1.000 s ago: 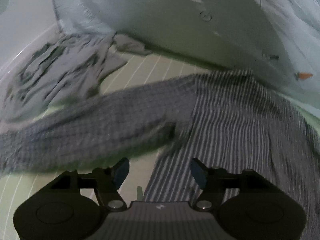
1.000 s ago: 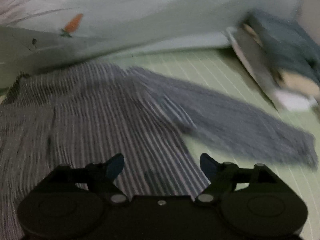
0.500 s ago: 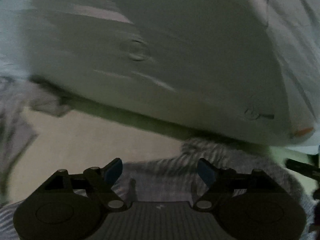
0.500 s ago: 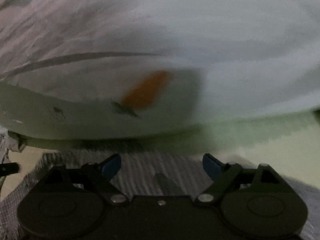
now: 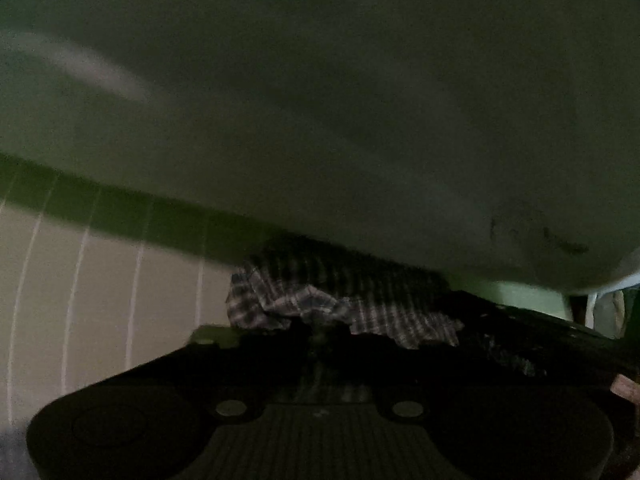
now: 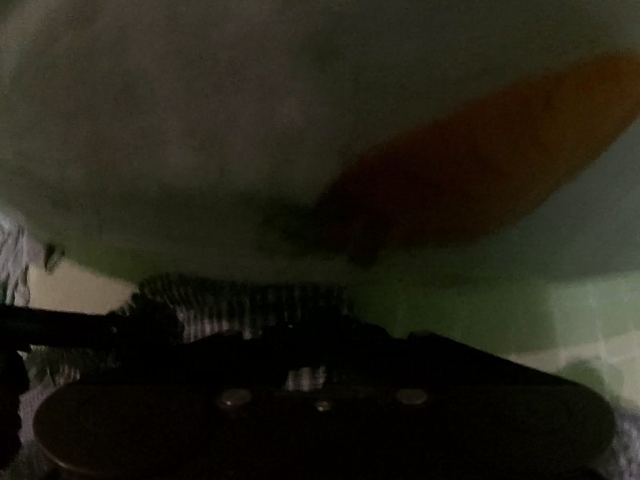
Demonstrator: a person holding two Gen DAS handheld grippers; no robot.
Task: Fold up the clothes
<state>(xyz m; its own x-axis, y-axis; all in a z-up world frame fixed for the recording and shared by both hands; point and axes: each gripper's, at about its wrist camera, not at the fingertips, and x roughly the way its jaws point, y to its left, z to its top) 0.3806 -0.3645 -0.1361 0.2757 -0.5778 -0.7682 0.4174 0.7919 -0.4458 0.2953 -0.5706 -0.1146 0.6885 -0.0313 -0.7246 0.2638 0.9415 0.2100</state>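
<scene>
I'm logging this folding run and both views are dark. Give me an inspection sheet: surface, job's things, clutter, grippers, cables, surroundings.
surface: pale green sheet with thin white lines.
job's things: striped shirt, bunched at the fingertips, close under the bedding.
clutter: nothing seen.
grippers: left gripper closing, shirt fabric between its jaws; right gripper shut on the shirt's edge.
cables: nothing seen.
surroundings: large pale bedding with an orange print fills the view just ahead; both views are dim.
</scene>
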